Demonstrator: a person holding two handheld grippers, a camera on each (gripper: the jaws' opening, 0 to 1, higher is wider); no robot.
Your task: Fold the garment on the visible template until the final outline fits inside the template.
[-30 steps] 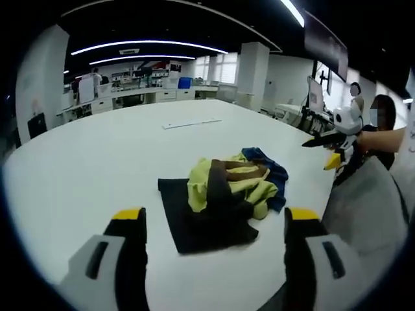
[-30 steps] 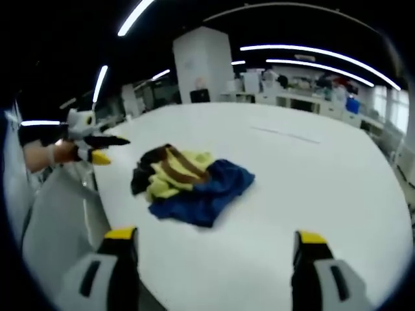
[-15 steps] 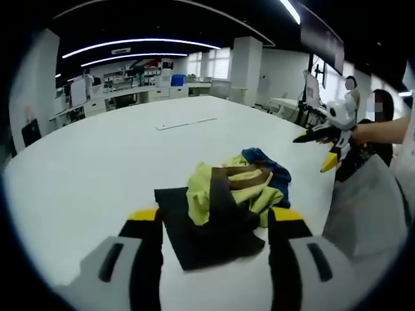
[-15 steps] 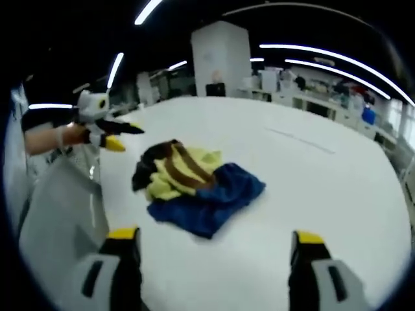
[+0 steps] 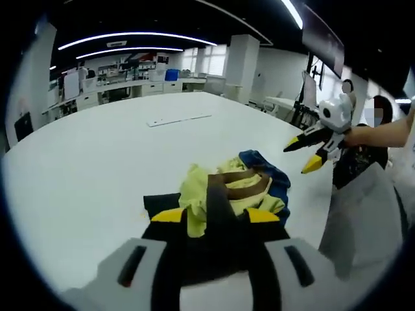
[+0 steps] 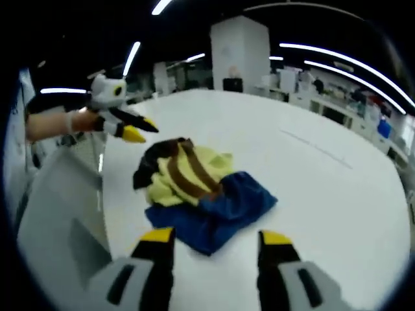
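Observation:
A crumpled garment (image 5: 227, 188) of yellow-green, brown-striped, blue and black cloth lies on the white table (image 5: 84, 162). In the left gripper view my left gripper (image 5: 214, 217) is low over its black near part, jaws partly closed but still apart, with black cloth between the tips. In the right gripper view the garment (image 6: 188, 175) shows its blue side (image 6: 220, 210), which my right gripper (image 6: 216, 236) reaches with narrowed, open jaws. Across the pile, the right gripper (image 5: 302, 152) and the left gripper (image 6: 142, 129) each appear held in a hand.
A thin pale strip (image 5: 178, 120) lies farther out on the table, also seen as the strip (image 6: 318, 148). The person's grey clothing (image 5: 363, 214) stands at the table edge beside the garment. Office desks and a white pillar (image 5: 241, 68) line the background.
Both grippers have moved in toward the garment, and both pairs of jaws have narrowed. The left one now straddles the black cloth; the right one reaches the blue edge.

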